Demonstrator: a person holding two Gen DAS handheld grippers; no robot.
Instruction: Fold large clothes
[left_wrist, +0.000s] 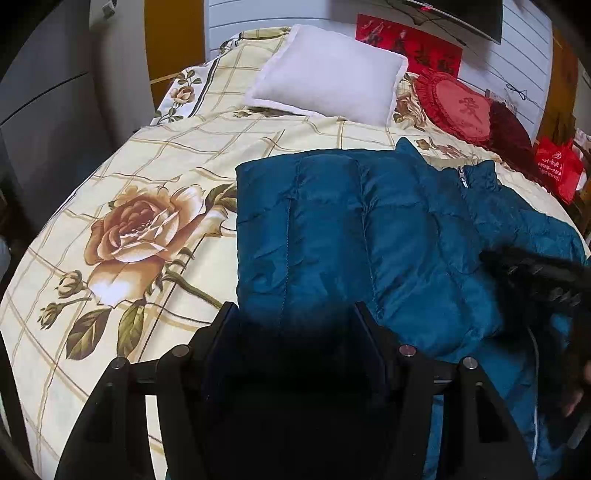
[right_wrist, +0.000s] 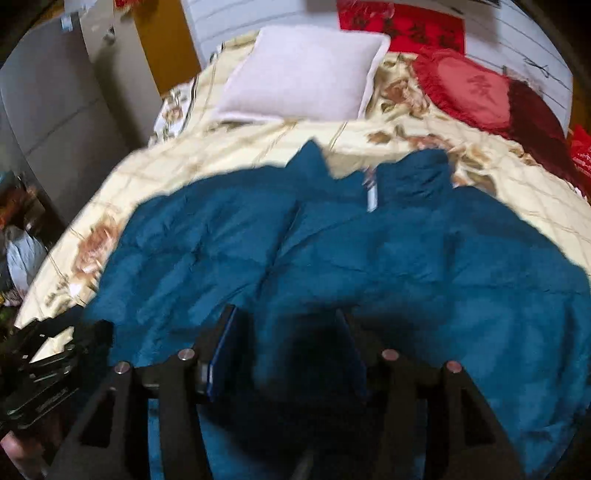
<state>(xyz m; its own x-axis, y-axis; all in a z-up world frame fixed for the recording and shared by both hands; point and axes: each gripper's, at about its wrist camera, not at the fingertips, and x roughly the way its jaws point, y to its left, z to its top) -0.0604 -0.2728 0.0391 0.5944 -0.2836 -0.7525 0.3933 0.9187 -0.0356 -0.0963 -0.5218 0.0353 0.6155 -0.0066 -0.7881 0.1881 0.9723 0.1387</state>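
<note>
A teal quilted puffer jacket (left_wrist: 369, 229) lies on the bed, its left side folded over the body, collar and zipper (left_wrist: 462, 178) toward the pillows. My left gripper (left_wrist: 295, 314) is open just above the jacket's near edge, jaws wide apart, nothing between them. The right gripper's body shows dark at the right edge of the left wrist view (left_wrist: 539, 277). In the blurred right wrist view the jacket (right_wrist: 369, 258) fills the middle. My right gripper (right_wrist: 290, 317) is open over its lower part. The left gripper's body (right_wrist: 48, 362) shows at the lower left.
The bed has a cream rose-print quilt (left_wrist: 140, 229). A white pillow (left_wrist: 328, 74) and a red heart cushion (left_wrist: 461, 107) lie at the head. A red bag (left_wrist: 557, 170) sits at the right edge. Grey cabinets (left_wrist: 48, 122) stand left of the bed.
</note>
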